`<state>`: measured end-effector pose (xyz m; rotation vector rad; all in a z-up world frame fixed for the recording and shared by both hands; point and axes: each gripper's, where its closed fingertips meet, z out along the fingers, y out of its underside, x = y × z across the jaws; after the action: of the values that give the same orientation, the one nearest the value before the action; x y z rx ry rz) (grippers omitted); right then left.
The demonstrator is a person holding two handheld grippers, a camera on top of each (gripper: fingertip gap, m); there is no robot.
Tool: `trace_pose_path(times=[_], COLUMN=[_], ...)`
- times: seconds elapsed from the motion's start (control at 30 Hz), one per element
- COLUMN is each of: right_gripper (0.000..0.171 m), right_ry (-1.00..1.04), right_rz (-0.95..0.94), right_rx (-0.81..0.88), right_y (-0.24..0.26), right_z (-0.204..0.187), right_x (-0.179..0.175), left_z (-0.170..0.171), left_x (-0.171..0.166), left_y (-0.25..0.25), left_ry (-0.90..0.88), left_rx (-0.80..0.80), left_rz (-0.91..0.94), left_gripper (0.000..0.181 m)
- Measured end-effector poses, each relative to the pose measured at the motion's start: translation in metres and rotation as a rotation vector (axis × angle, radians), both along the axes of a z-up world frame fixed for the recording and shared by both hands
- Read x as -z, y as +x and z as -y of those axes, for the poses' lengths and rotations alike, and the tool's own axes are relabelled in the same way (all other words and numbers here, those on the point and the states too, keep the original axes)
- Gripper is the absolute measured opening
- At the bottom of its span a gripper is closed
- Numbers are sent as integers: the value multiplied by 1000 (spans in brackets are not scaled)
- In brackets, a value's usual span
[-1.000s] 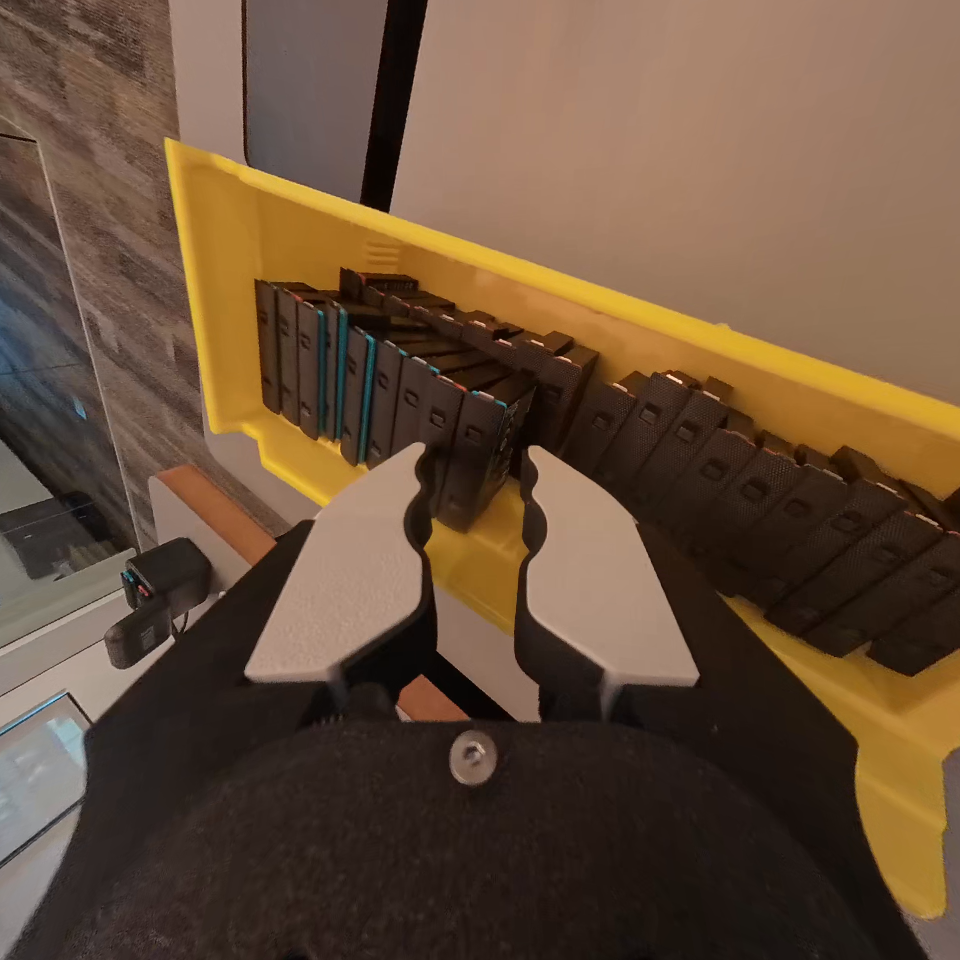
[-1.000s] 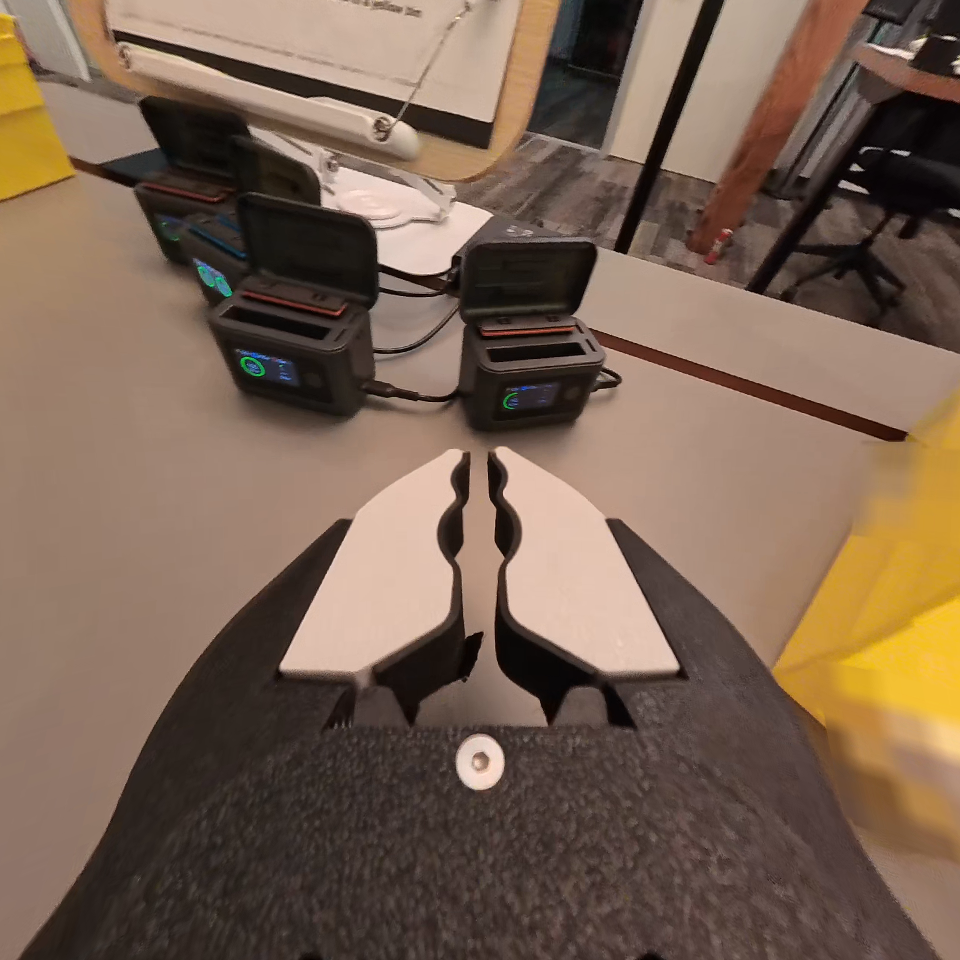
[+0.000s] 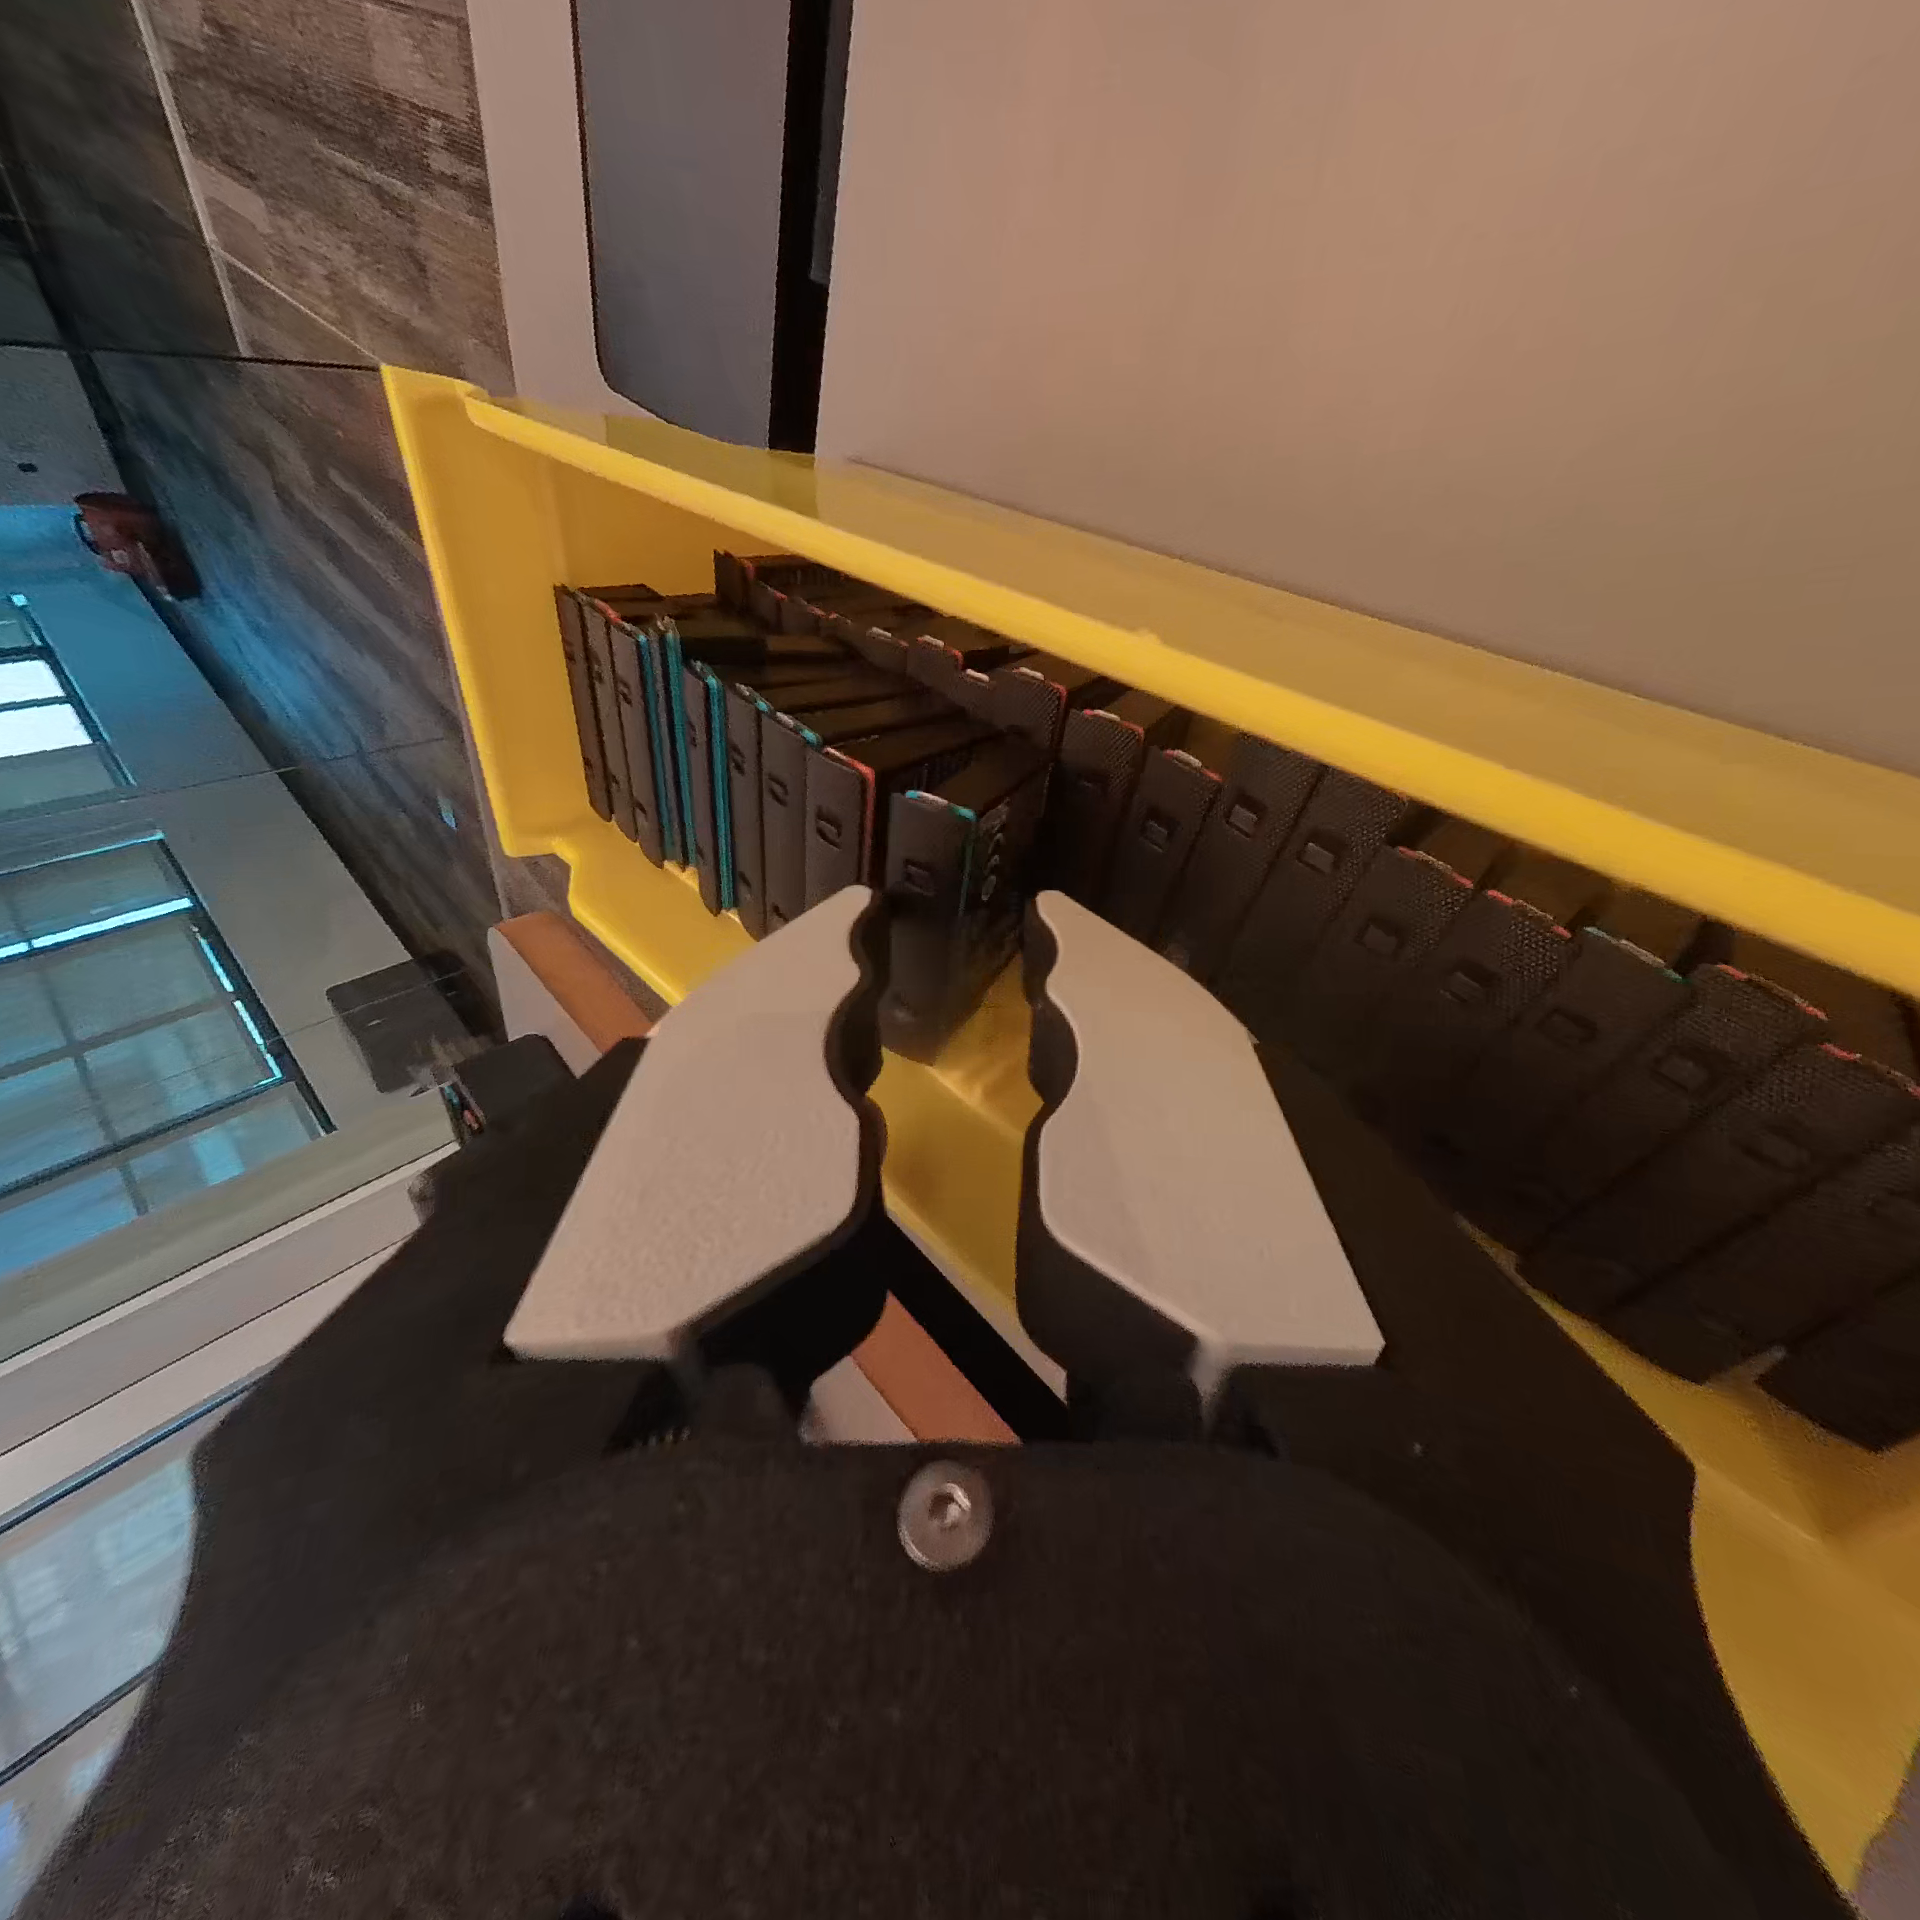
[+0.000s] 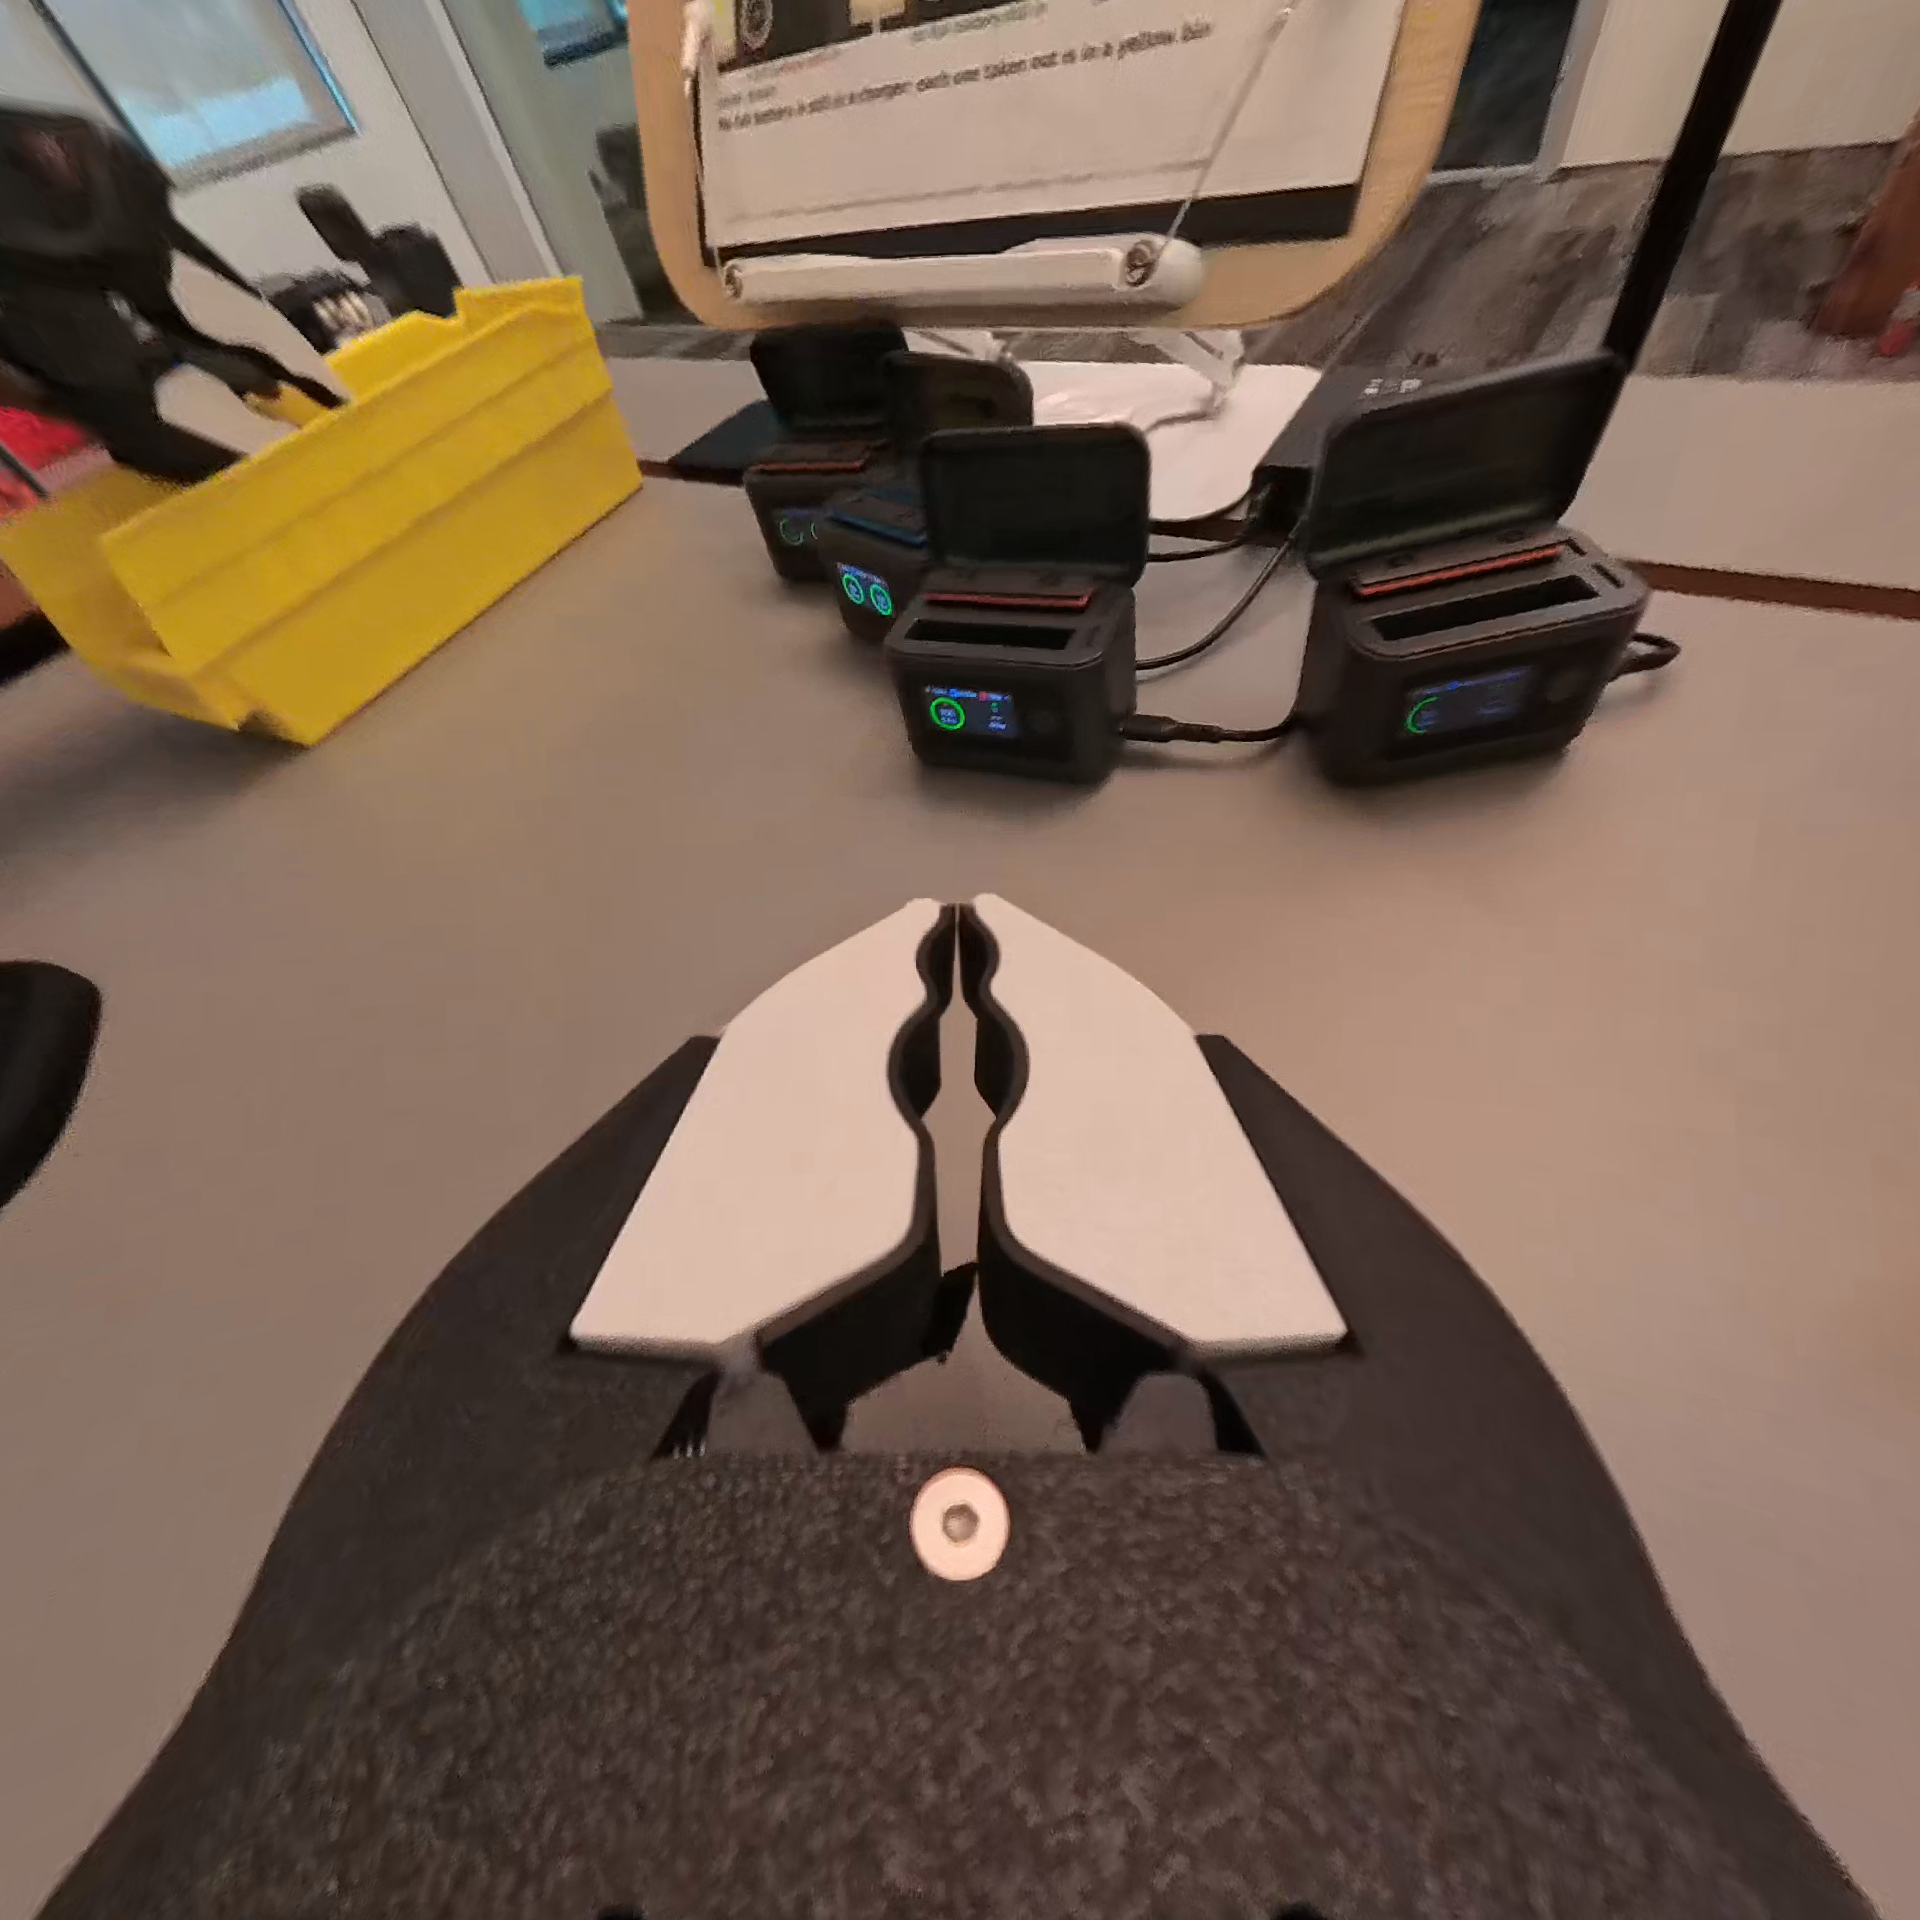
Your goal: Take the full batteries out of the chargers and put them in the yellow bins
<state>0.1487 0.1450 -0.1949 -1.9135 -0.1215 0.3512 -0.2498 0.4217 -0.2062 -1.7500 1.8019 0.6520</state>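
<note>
In the left wrist view we see the yellow bin point(image 3: 1195, 644) tipped diagonally across the frame, packed with a long row of black batteries point(image 3: 1382, 935) standing on edge from about ten o'clock down to four o'clock; the last ones run off the right edge and blur. One battery point(image 3: 940, 925) stands at the bin's near edge just beyond the tips of the left gripper point(image 3: 951, 909), whose fingers stand apart with nothing between them; we cannot tell whether a tip touches that battery. In the right wrist view the same bin point(image 4: 343, 551) appears from outside at ten o'clock on the grey table point(image 4: 416, 935), its contents hidden by its wall, with the left gripper point(image 4: 156, 343) over it, blurred and cut by the left edge. Only this view shows the chargers: the nearest charger point(image 4: 1008, 665) at twelve o'clock and a second charger point(image 4: 1475, 655) at two o'clock, both with lids raised, screens lit and front slots empty; a red-edged piece sits in each rear slot. Two further chargers point(image 4: 831, 509) stand behind, half hidden. The right gripper point(image 4: 956, 914) hangs above the bare table with its tips pressed together, holding nothing. A board point(image 4: 1039, 156) on a stand rises behind the chargers, cut off at the top.
</note>
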Motion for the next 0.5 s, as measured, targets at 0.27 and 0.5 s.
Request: trace_pose_path(times=[0.27, 0.5], right_gripper=[0, 0], right_ry=[32, 37], right_rz=[207, 252], right_rx=[40, -1], right_y=[-23, -31], right_z=[33, 32], right_x=[6, 15], left_z=[9, 2], left_x=[2, 3], left_y=[-1, 1], left_ry=[-71, -114], left_rx=[25, 39], left_rz=[-2, 26], left_gripper=[25, 34])
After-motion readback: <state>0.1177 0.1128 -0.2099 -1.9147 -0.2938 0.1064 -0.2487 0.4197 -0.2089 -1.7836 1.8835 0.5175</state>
